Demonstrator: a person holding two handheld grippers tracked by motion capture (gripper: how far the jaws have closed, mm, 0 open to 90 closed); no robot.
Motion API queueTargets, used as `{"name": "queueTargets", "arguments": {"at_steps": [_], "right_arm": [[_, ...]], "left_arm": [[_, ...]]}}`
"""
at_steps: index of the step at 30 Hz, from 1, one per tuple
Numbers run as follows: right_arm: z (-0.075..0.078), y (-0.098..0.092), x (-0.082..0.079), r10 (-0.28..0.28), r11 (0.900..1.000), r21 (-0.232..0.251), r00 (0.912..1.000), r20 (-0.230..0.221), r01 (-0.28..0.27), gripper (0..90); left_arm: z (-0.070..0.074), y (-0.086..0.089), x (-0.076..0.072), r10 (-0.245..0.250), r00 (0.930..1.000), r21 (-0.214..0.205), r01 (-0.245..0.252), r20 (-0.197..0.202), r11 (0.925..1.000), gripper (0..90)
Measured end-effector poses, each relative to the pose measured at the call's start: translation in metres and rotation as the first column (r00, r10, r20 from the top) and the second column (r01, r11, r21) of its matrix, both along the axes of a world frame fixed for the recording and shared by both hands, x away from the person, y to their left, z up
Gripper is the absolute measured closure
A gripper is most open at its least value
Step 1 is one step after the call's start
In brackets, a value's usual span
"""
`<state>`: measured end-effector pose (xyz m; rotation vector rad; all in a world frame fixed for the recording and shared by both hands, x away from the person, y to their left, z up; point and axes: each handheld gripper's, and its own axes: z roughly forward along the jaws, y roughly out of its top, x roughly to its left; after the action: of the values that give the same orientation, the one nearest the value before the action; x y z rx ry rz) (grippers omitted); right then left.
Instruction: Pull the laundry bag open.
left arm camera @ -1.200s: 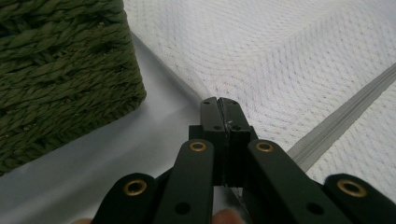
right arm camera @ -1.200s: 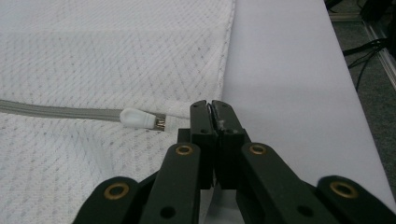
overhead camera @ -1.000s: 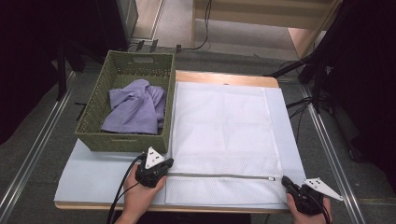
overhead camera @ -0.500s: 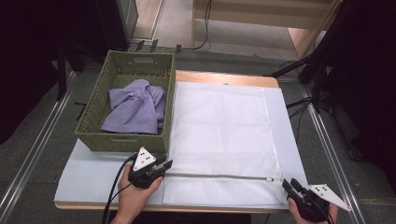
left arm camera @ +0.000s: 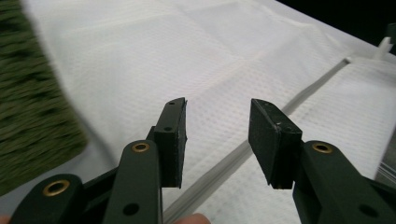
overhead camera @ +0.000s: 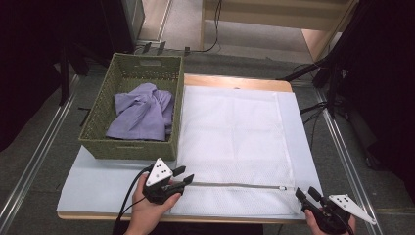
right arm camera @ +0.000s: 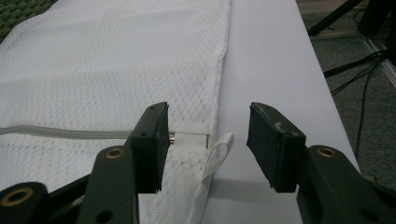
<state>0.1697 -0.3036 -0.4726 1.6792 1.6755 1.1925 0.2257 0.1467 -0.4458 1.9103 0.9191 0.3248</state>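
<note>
A white mesh laundry bag (overhead camera: 235, 132) lies flat on the table, its grey zipper (overhead camera: 235, 184) running along the near edge. My left gripper (overhead camera: 184, 174) hovers at the zipper's left end. Its jaws have just been opening and stand open in the left gripper view (left arm camera: 218, 105), with nothing between them and the zipper (left arm camera: 308, 91) underneath. My right gripper (overhead camera: 307, 192) sits at the bag's near right corner. Its jaws have also just been opening (right arm camera: 208, 108), open over the zipper's end (right arm camera: 60, 133) and a white fabric loop (right arm camera: 219, 154), pressing on neither.
A green wicker basket (overhead camera: 98, 129) stands at the left of the bag with a crumpled purple shirt (overhead camera: 142, 112) inside. The table's white cover (overhead camera: 98, 178) ends close to both hands. Dark stands and cables (overhead camera: 333, 83) lie on the floor to the right.
Both grippers were shut at the zipper's two ends and now have their jaws apart. The left gripper has lifted slightly; the right one has shifted a little toward the table's corner.
</note>
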Motion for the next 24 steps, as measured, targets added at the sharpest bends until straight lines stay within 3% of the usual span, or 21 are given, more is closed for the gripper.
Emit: {"name": "queueTargets", "arguments": {"at_steps": [5, 9, 15, 24], "right_arm": [[-0.003, -0.001, 0.0, 0.002, 1.0, 0.004, 1.0, 0.009, -0.002, 52.5], [-0.006, -0.002, -0.003, 0.012, 0.9996, -0.024, 0.9999, 0.004, -0.012, 55.1], [-0.017, -0.013, -0.003, 0.025, 0.9994, 0.024, 0.9997, -0.001, -0.025, 56.8], [-0.02, -0.005, 0.008, 0.047, 0.9975, 0.055, 0.9981, -0.039, -0.045, 58.8]], "left_arm": [[-0.005, -0.026, -0.002, -0.066, 0.9977, 0.016, 0.066, -0.017, 0.9977, 58.7], [-0.008, -0.049, -0.003, -0.118, 0.9927, 0.032, 0.119, -0.026, 0.9924, 60.9], [-0.01, -0.088, 0.0, -0.194, 0.9805, 0.033, 0.195, -0.031, 0.9802, 63.2], [-0.009, -0.145, 0.007, -0.278, 0.9597, 0.033, 0.279, -0.041, 0.9596, 66.1]]}}
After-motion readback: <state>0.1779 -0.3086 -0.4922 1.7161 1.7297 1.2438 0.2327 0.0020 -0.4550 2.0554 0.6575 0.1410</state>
